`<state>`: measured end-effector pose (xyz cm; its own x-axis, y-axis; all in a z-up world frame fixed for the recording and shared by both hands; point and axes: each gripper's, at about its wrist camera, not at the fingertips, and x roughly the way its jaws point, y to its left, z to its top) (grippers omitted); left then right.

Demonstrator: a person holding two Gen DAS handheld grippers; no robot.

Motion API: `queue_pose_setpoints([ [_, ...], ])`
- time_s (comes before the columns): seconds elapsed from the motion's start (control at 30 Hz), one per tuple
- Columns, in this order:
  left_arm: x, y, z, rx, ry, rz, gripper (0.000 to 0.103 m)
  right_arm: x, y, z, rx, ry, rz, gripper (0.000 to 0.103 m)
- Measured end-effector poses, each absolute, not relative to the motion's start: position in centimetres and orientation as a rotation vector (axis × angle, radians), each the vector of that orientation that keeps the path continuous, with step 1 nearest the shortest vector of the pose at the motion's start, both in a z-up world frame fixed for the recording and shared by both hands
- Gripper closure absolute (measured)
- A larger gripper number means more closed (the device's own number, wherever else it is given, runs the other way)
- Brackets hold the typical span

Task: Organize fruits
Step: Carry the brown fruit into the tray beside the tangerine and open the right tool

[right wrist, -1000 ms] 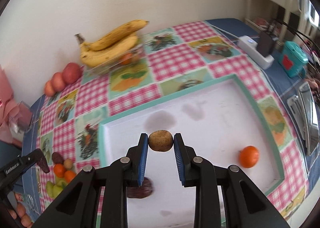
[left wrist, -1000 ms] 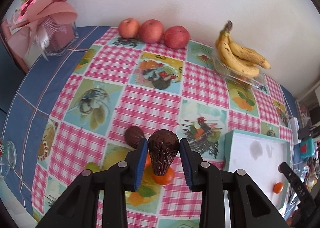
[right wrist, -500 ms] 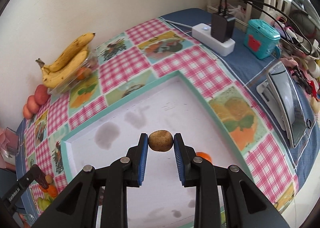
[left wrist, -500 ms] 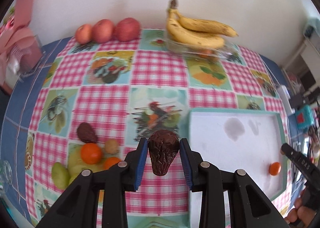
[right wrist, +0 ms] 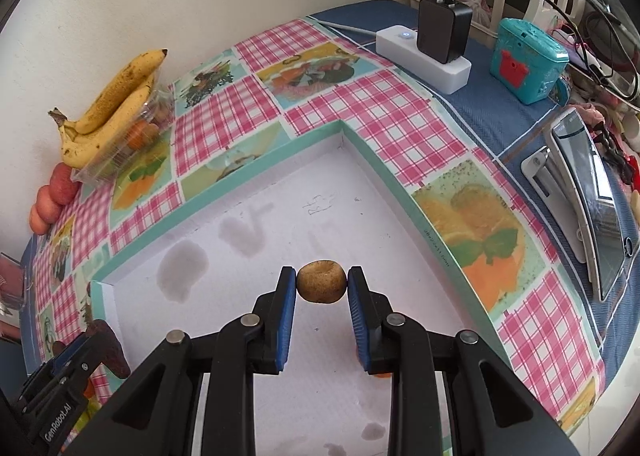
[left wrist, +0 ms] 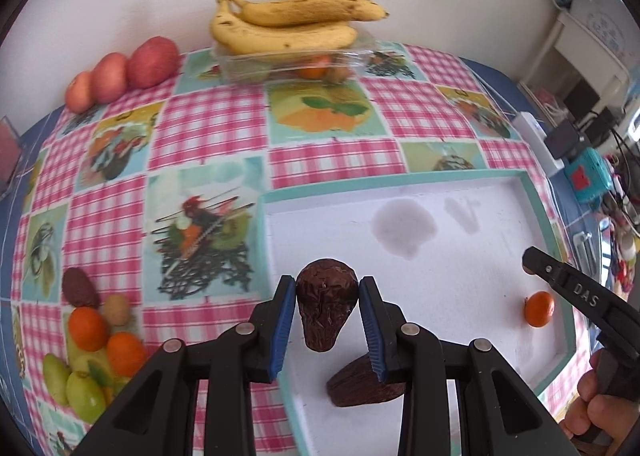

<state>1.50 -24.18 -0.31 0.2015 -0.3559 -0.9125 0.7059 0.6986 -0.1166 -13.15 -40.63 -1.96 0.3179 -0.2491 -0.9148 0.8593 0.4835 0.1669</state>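
The worktop under its checked cloth carries one white tray with a teal rim, most of its floor bare. At the back wall sit two bananas on a clear box and three apples in a row. The left gripper hangs over the tray's near-left corner, jaws clamped on one dark wrinkled fruit; a second dark fruit lies below it. The right gripper has its jaws closed on one small brown fruit above mid-tray. One orange rests by the right rim.
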Motion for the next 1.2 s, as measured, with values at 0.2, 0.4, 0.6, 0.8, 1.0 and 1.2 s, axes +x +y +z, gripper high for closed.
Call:
queue_pose_setpoints([
  [0.2,0.7,-25.1,-1.3,0.398,1.112,-0.774,0.068,-13.3,-40.9,-2.7,0.751,0.983,-0.851,0.076],
  [0.4,0.2,-25.5,-2.1,0.423,1.119,-0.779,0.068,-13.5,-41.1,-3.2,0.756,0.997,-0.861,0.076],
  [0.6,0.0,-25.8,-2.5,0.442,1.119,-0.782,0.068,-13.4,-41.1,-3.5,0.761,1.011,-0.86,0.076],
  [0.8,0.0,-25.9,-2.5,0.445,1.12,-0.782,0.068,-13.3,-41.2,-3.7,0.764,1.027,-0.864,0.076],
  [1.0,-0.1,-25.9,-2.5,0.453,1.121,-0.782,0.068,-13.1,-41.2,-3.8,0.756,1.044,-0.868,0.075],
  [1.2,0.0,-25.9,-2.5,0.447,1.129,-0.78,0.068,-13.0,-41.2,-3.8,0.752,1.058,-0.873,0.075],
])
